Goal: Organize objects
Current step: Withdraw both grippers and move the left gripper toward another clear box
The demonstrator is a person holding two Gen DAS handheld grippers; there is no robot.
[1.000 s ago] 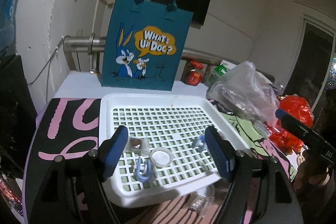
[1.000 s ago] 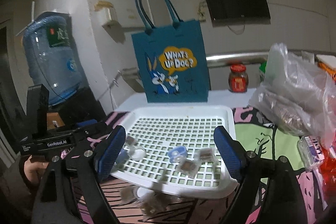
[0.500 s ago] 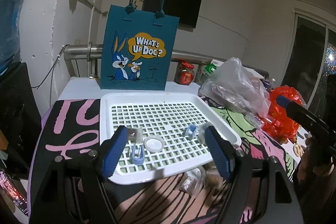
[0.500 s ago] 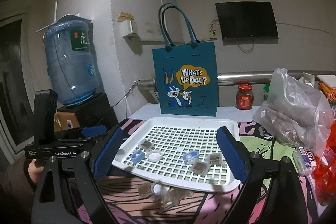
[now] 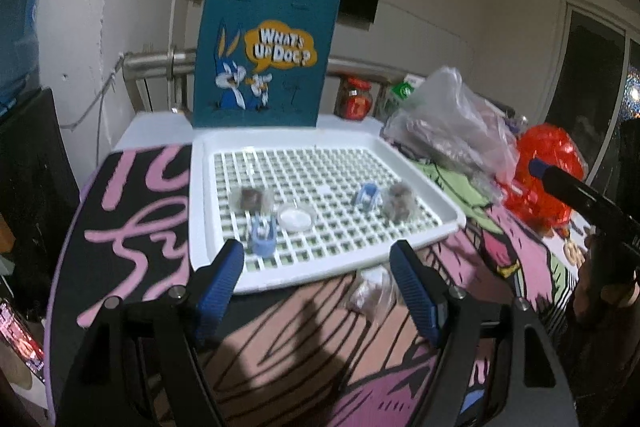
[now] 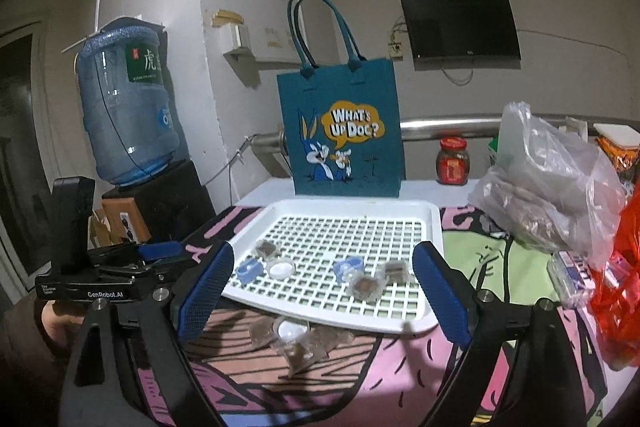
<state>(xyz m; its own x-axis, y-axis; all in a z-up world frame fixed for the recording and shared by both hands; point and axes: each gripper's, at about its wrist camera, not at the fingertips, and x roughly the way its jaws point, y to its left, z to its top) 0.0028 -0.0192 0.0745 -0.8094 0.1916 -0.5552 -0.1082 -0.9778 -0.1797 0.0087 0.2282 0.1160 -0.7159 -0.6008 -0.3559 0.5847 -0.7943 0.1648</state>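
A white slatted tray (image 5: 224, 163) (image 6: 434, 227) lies on the patterned table. On it lie two blue clips (image 5: 262, 237) (image 5: 366, 195), a round clear lid (image 5: 296, 217) (image 6: 281, 268) and clear packets with brown contents (image 5: 252, 198) (image 5: 398, 201) (image 6: 366, 286). A small pile of clear packets (image 5: 368, 293) (image 6: 298, 341) lies on the table in front of the tray. My left gripper (image 5: 320, 291) is open and empty, back from the tray's near edge. My right gripper (image 6: 320, 299) is open and empty, above the pile.
A teal cartoon tote bag (image 5: 264, 55) (image 6: 344, 135) stands behind the tray. A clear plastic bag (image 5: 452, 123) (image 6: 552, 187), a red bag (image 5: 548, 163) and a red-lidded jar (image 6: 453, 161) lie to the right. A water bottle (image 6: 124, 111) stands at the left.
Both grippers have drawn back from the tray and now sit nearer the table's front. Both stay open and empty.
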